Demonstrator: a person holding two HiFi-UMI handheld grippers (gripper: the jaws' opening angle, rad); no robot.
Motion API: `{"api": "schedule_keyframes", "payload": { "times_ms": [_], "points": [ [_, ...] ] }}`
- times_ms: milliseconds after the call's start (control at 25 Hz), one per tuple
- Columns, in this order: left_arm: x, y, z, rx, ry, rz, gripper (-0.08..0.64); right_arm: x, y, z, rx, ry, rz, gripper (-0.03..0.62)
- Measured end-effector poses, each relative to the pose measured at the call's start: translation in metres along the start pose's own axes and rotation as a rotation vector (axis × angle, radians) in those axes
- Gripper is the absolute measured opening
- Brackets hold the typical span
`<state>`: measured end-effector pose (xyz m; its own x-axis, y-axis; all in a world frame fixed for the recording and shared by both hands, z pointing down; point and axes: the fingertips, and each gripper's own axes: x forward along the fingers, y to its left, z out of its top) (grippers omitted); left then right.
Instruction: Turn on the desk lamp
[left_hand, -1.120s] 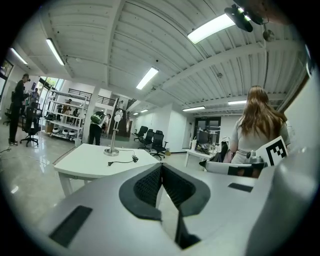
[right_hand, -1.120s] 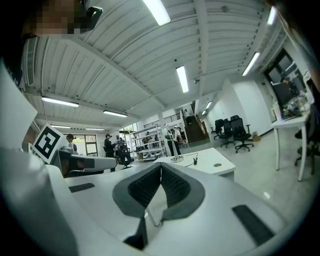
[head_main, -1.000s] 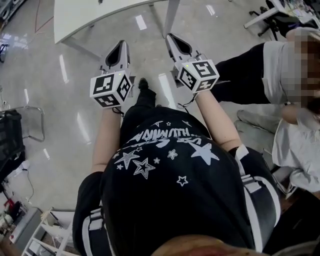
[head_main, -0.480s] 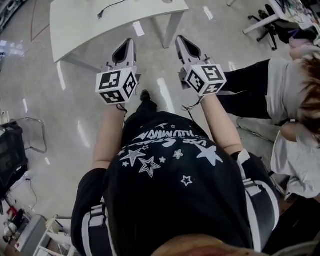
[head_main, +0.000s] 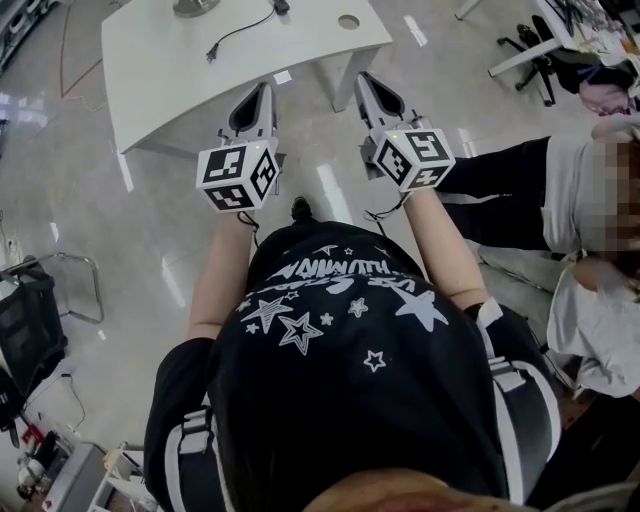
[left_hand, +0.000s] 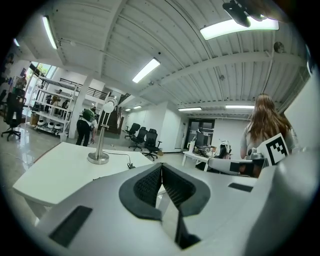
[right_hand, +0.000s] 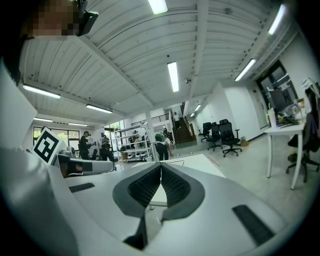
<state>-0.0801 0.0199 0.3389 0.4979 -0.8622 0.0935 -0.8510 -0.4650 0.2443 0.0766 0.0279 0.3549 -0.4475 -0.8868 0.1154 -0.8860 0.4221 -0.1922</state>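
The desk lamp (left_hand: 100, 134) stands on a white desk (head_main: 200, 70): a round metal base, a thin pole and a small head. In the head view only its base (head_main: 195, 7) shows, at the top edge, with a black cable (head_main: 240, 25) trailing from it. My left gripper (head_main: 262, 92) is shut with nothing in it, its tips just over the desk's near edge. My right gripper (head_main: 365, 80) is also shut and holds nothing, level with the left by the desk's near right corner. In the left gripper view the lamp is ahead and to the left of the closed jaws.
A round cable hole (head_main: 348, 21) sits in the desk's right part. A seated person (head_main: 560, 190) is close on my right. A black chair (head_main: 25, 320) and a white shelf (head_main: 90, 470) stand at my left. Office chairs (left_hand: 145, 140) and more desks lie beyond.
Both grippers have moved forward together toward the white desk. More of the desk has come into the head view, and the lamp base and its cable now show at the top edge.
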Motion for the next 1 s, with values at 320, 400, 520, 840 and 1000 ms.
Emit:
{"api": "schedule_keyframes", "payload": {
  "times_ms": [320,400,520,840,1000],
  "points": [
    [0.012,0.035,0.01,-0.011,-0.005,-0.016,0.011,0.038,0.006,0.012,-0.021,-0.006,-0.025,0.006],
    [0.013,0.04,0.01,-0.015,-0.004,-0.015,0.011,0.041,0.007,0.011,-0.023,-0.001,-0.025,0.006],
    [0.017,0.043,0.009,-0.016,0.003,-0.018,0.011,0.047,0.003,0.01,-0.02,0.0,-0.03,0.006],
    [0.049,0.041,0.006,-0.005,0.016,-0.007,0.011,0.073,-0.029,0.009,0.014,0.003,-0.012,0.006],
    [0.064,0.058,0.007,-0.007,0.024,0.014,0.011,0.106,-0.033,0.014,0.013,-0.004,0.013,0.006]
  ]
}}
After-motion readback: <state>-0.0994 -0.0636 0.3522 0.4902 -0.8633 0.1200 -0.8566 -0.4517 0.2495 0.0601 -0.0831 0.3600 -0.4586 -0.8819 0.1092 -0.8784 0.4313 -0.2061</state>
